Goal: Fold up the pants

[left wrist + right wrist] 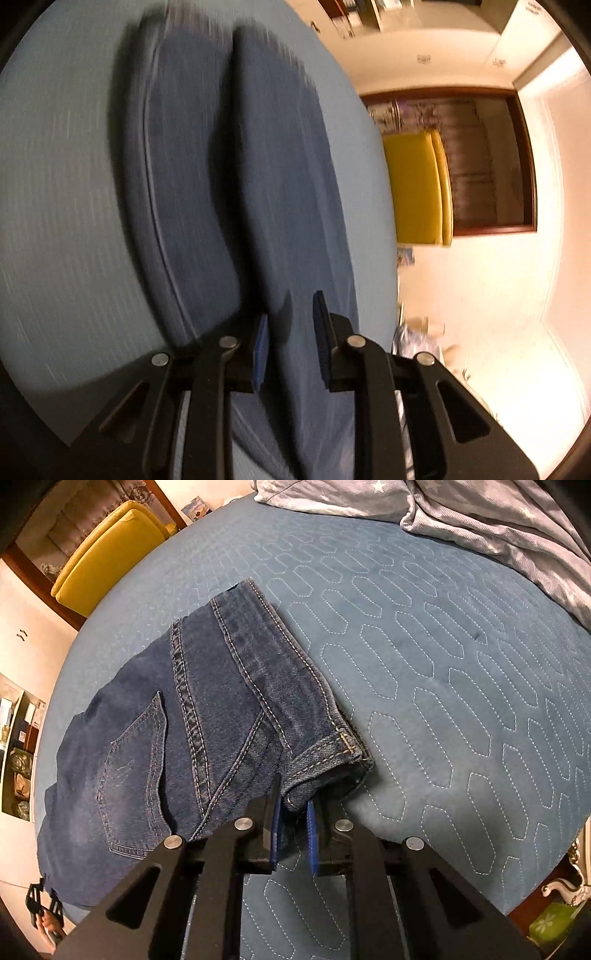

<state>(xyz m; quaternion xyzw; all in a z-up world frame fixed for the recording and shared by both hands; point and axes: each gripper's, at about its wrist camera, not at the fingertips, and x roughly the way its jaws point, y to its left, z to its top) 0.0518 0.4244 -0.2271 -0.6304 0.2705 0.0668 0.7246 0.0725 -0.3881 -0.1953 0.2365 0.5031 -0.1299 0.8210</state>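
Observation:
Dark blue jeans (177, 716) lie on a blue quilted bed cover (443, 664), back pocket and waistband up. My right gripper (293, 823) is closed down on the near waistband corner, with the denim between its blue pads (275, 823). In the blurred left wrist view the two pant legs (229, 166) stretch away over the cover (66, 203). My left gripper (290, 339) is open, its blue pads (320, 332) on either side of one leg without pinching it. The left gripper (42, 904) also shows small at the lower left of the right wrist view.
A grey star-print blanket (480, 520) is bunched at the far end of the bed. A yellow chair (107, 550) stands beside the bed, also in the left wrist view (417, 188). Shelves (18, 753) are off the left side.

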